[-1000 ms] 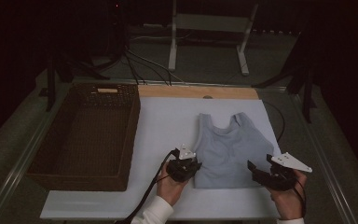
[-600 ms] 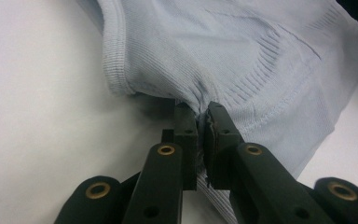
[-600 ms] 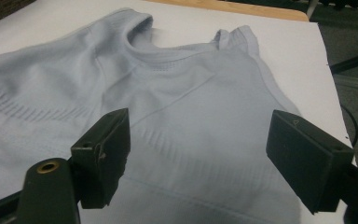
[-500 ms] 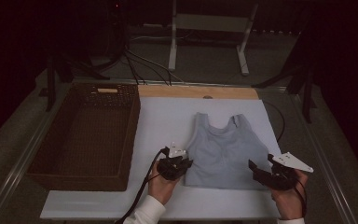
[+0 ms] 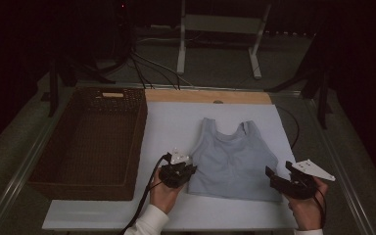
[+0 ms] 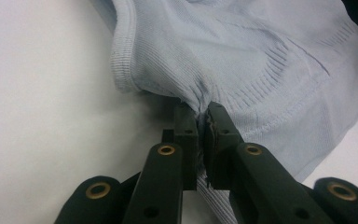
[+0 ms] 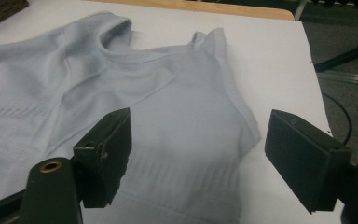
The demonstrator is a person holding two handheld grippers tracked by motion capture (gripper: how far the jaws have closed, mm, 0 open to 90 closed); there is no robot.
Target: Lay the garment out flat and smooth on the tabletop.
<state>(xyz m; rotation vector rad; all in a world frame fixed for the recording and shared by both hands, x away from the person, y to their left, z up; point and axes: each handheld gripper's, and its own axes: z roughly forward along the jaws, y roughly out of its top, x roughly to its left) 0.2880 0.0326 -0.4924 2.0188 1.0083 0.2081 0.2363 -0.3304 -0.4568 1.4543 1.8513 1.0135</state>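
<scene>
1. Since the earlier frames, the left tool (image 5: 185,170) had pulled back toward the person and the top (image 5: 232,159) had slid with it, while the right tool (image 5: 280,175) had barely shifted.
2. The left tool's jaws were closed on a pinch of the top's side edge, fabric bunched between them.
3. The right tool's jaws stood wide apart and held nothing, with the top's near corner lying just ahead of and between them.
4. The top lay flat on the white surface (image 5: 171,122), straps pointing away from both tools; the basket (image 5: 90,142) sat beyond the left tool's outer side.
5. To do this step well, the right tool probably needed to drop low and close on the hem edge opposite the left grip, taking both layers, so a lift or fold would stay even.
</scene>
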